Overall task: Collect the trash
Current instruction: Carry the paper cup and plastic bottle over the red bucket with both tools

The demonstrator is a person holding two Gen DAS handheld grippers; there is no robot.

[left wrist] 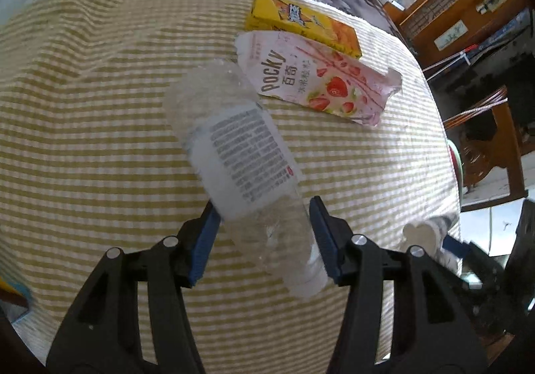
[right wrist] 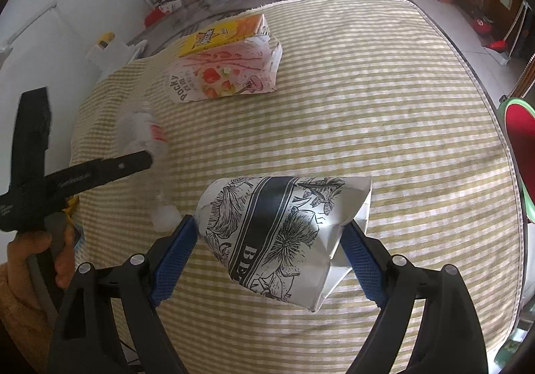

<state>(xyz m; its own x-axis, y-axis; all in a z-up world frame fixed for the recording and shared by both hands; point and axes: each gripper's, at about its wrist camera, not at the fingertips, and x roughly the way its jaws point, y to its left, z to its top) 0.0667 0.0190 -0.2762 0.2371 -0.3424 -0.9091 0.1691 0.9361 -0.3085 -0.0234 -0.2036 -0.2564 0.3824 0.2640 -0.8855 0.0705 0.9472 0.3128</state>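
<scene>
In the left wrist view our left gripper (left wrist: pixel 264 240) has a clear plastic bottle (left wrist: pixel 240 156) between its blue pads (left wrist: pixel 205 240), low in the centre of the frame. The pads press on the bottle's bare lower part, near the white cap at lower right, so we are grasping it; the labelled body slants away toward the upper left. Beyond it, in the upper right, a pink snack box (left wrist: pixel 321 79) lies on the striped cloth (left wrist: pixel 83 106), with a yellow box (left wrist: pixel 301 22) just behind it and touching.

In the right wrist view our right gripper (right wrist: pixel 267 247) clasps a crumpled paper cup (right wrist: pixel 277 233) printed with black flowers, in the lower centre. Both pads touch its sides, mouth to the right. At the left edge a hand (right wrist: pixel 33 257) carries the other gripper, the bottle blurred at its tip.
</scene>
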